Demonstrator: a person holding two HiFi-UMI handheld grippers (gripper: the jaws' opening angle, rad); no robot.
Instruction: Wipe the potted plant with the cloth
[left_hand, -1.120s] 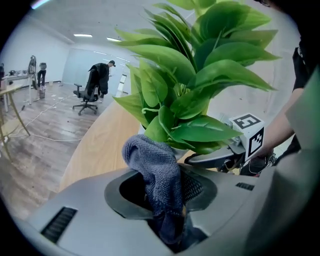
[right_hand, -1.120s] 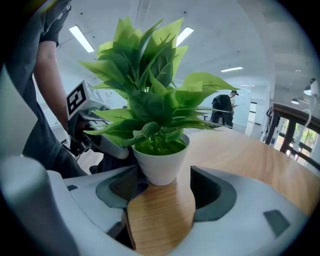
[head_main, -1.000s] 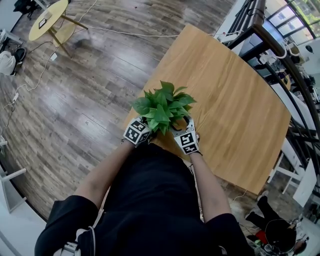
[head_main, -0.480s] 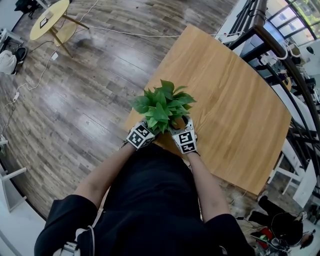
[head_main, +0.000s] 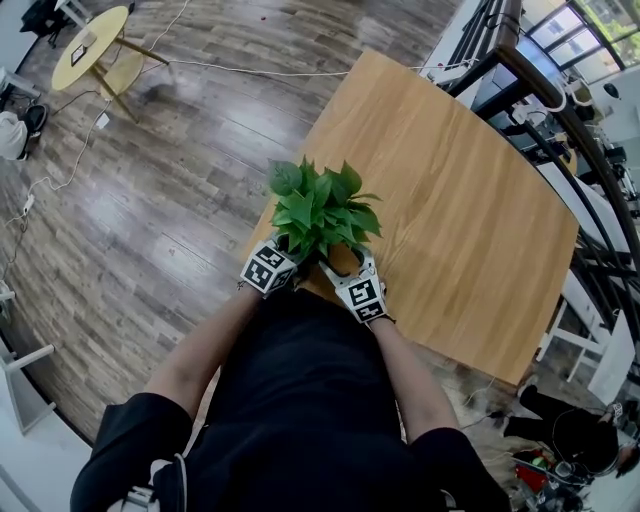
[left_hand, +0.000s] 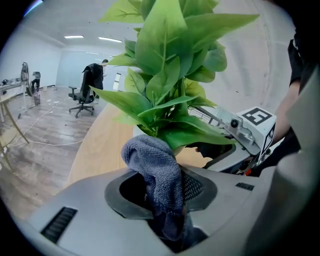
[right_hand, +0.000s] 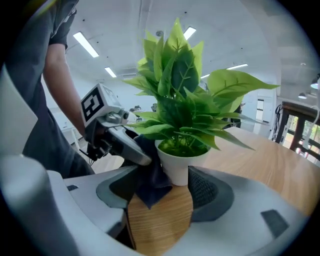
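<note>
**Count.** One potted plant (head_main: 322, 208), green-leaved, in one white pot (right_hand: 176, 162). One cloth (left_hand: 159, 172), grey-blue towelling. Two grippers. One wooden table (head_main: 470, 200). One small round yellow table (head_main: 95, 40) stands well apart on the plank floor.

**Position of task items.** The plant stands upright near the table's edge, directly in front of the person. The cloth is up against the pot's side, below the lowest leaves.

**Left gripper** (left_hand: 162, 187). Its jaws are closed on the cloth, which bunches up out of them and droops over the tips. The bunch lies just under the foliage.

**Right gripper** (right_hand: 170, 192). Its jaws stand wide apart and hold nothing. The pot's base sits between the tips, close against one pad. Cloth fills the gap on the other side. Bare tabletop shows between the jaws behind the pot.

**Change since the earlier frames.** In the head view the foliage outline has altered: a broad leaf now sits at the upper left of the crown. The left gripper's marker cube lies slightly further left. The right gripper's cube sits lower and more slanted. Both grippers remain tight against the pot.
</note>
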